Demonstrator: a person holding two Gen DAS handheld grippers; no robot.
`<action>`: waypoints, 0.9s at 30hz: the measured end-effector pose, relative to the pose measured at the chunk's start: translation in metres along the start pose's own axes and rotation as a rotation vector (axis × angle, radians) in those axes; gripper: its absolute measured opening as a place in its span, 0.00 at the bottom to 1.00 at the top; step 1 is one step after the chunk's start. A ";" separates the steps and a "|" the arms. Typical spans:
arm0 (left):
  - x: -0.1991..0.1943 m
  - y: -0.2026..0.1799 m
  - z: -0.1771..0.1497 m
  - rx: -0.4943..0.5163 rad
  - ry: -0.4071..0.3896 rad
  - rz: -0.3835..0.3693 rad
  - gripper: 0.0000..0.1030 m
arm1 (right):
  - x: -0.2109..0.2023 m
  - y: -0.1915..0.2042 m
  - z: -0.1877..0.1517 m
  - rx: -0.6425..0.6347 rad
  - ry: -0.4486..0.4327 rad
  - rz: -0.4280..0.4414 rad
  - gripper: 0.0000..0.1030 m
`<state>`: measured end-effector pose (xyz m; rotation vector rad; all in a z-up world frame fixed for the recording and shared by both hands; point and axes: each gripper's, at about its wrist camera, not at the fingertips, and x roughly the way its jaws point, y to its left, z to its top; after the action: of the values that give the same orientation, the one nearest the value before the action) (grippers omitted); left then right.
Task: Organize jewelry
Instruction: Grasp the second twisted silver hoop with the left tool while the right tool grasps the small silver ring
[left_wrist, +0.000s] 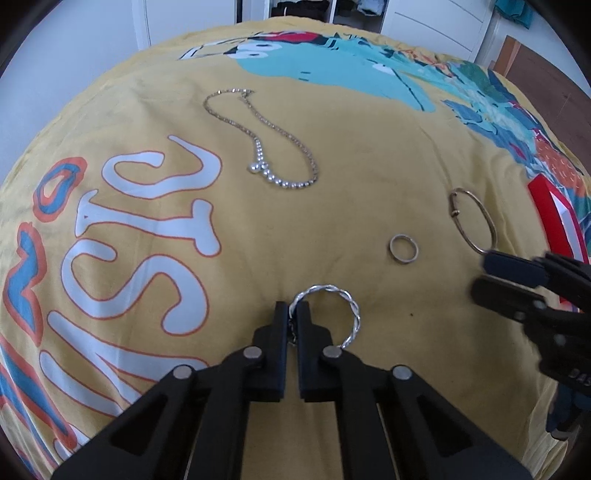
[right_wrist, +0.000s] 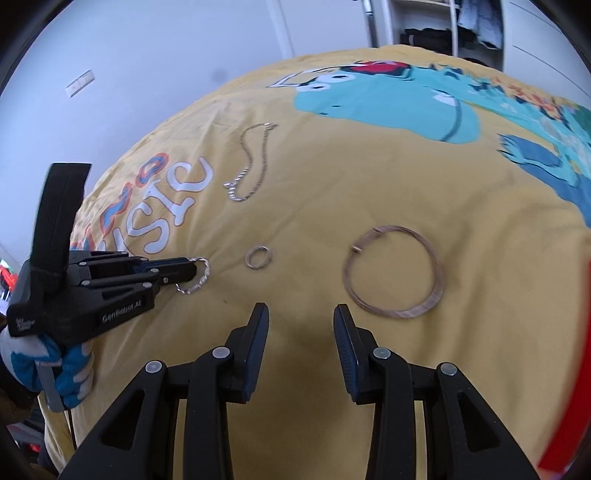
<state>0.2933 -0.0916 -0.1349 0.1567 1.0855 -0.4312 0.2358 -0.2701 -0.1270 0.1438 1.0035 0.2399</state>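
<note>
Twisted silver bracelet (left_wrist: 325, 314): lay on the yellow printed bedcover (left_wrist: 369, 155), nearest the viewer's edge, pinched at its left arc by the left gripper (left_wrist: 292, 310), jaws closed on it.
Right gripper (right_wrist: 300, 314): jaws part-open, empty, hovering just short of the thin gold bangle (right_wrist: 393, 271).
Other pieces: small ring (left_wrist: 403, 249) between bracelet and bangle; pearl-and-chain necklace (left_wrist: 266, 147) farther toward the far edge.
Risk: the grip caught only the thin edge, so the bracelet could slip or snag the soft fabric when lifted.
Risk: the bangle lay flat, so the jaws might skid over it.
</note>
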 end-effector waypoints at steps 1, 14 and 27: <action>-0.001 0.001 0.000 -0.003 -0.005 -0.003 0.03 | 0.004 0.003 0.002 -0.008 0.002 0.006 0.35; -0.010 0.017 0.000 -0.067 -0.041 -0.077 0.03 | 0.057 0.027 0.025 -0.062 0.031 -0.029 0.20; -0.058 -0.004 0.003 -0.042 -0.083 -0.056 0.03 | -0.021 0.028 0.022 -0.025 -0.059 -0.047 0.19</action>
<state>0.2713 -0.0807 -0.0816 0.0709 1.0180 -0.4612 0.2395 -0.2488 -0.0915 0.1038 0.9434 0.2038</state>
